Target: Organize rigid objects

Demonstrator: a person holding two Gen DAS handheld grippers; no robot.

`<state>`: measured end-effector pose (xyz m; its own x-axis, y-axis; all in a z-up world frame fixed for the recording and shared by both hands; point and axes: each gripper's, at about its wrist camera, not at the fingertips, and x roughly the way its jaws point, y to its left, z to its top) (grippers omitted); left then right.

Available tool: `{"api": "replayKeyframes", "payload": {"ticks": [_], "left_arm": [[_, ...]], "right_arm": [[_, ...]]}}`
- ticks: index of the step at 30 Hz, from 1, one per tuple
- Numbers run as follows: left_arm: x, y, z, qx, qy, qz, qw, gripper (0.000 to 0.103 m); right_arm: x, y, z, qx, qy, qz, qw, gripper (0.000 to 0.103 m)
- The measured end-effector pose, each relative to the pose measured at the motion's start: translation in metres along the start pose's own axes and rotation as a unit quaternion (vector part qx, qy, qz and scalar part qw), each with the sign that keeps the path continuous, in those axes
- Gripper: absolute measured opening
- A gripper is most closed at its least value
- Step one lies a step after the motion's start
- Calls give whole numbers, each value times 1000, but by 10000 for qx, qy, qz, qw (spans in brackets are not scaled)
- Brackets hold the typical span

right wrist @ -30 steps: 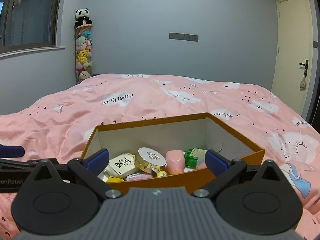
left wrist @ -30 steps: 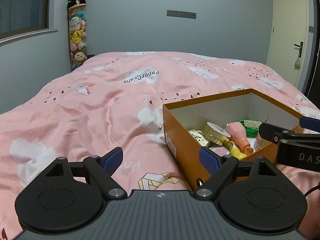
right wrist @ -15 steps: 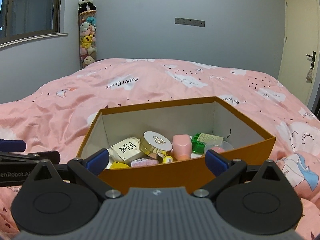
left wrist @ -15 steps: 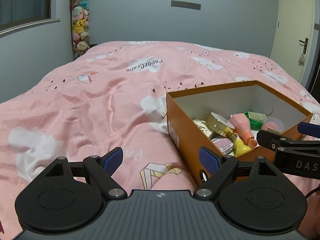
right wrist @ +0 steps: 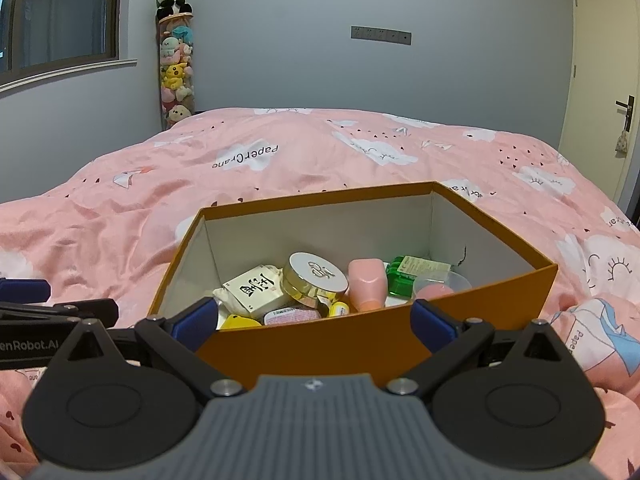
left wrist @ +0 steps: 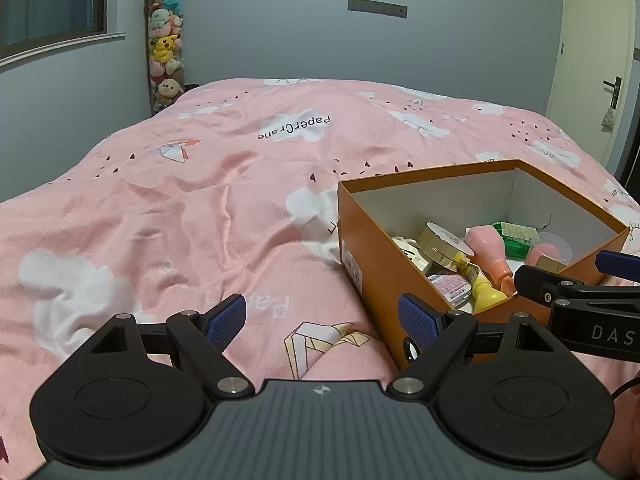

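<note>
Over the last second both claws have risen slightly, the left claw (left wrist: 322, 318) and right claw (right wrist: 314, 326) wide open and empty, so the orange cardboard box (right wrist: 360, 344) just ahead shows its small rigid items gathered inside, suggesting sorting is near done

Black left gripper (left wrist: 322, 317), blue fingertips (left wrist: 224, 319), silver screws, grey ribbed body.
</note>
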<state>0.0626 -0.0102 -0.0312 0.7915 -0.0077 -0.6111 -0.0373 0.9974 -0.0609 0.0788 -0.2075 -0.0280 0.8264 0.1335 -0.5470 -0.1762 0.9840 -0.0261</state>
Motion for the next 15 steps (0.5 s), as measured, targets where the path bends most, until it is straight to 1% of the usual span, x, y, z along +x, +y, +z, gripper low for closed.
{"api": "replayKeyframes", "payload": {"ticks": [15], "left_arm": [[-2, 2, 0, -24, -55, 54, 10000, 100]], "right_arm": [[2, 0, 1, -8, 7, 20, 10000, 100]]}}
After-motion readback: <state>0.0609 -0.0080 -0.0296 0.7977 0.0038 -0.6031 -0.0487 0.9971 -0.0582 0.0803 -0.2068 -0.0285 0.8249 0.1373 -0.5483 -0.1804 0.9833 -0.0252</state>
